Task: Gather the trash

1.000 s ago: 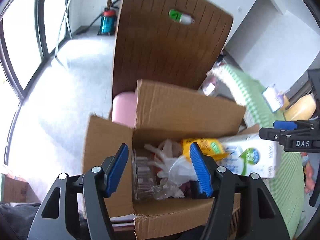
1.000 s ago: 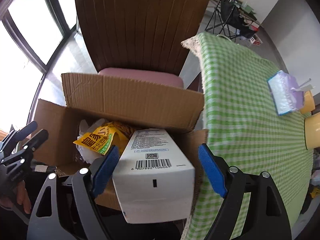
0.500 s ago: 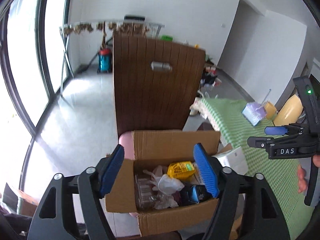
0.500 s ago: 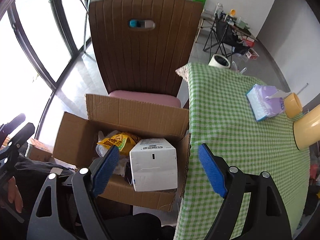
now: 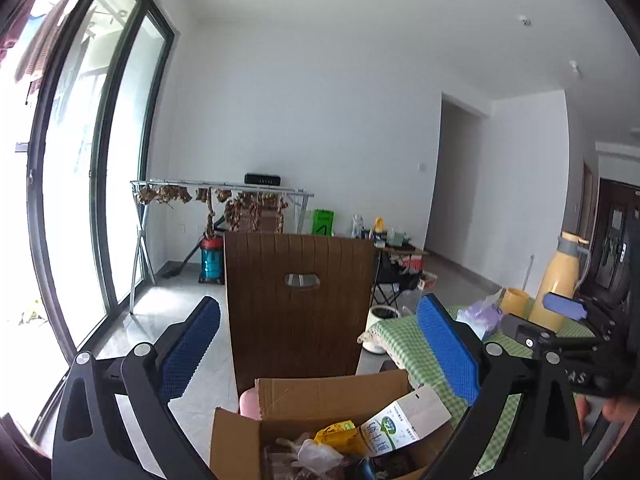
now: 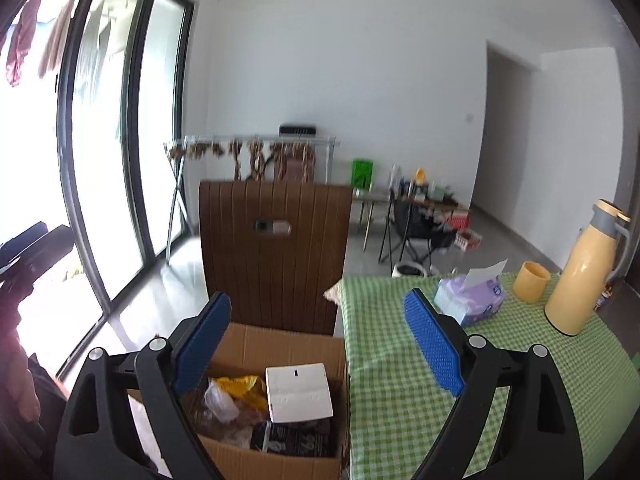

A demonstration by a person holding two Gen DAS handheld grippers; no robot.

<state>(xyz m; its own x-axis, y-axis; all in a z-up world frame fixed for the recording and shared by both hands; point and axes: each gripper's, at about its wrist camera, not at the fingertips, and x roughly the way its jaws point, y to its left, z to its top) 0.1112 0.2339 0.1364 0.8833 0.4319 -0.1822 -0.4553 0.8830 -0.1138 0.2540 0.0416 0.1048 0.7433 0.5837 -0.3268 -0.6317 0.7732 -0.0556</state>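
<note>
- on the body of your right claw (image 5: 576, 378), seen from the left wrist, you can read the pale letters "as"; anything before them is cut off.
- the white milk carton (image 5: 400, 426) in the cardboard box (image 5: 236, 440) carries a green round logo and dark printed characters, too small for you to read.
- nothing else is legible.

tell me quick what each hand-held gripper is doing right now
Left hand-held gripper: jaws opening, nothing between them.
Right hand-held gripper: jaws opening, nothing between them.
</note>
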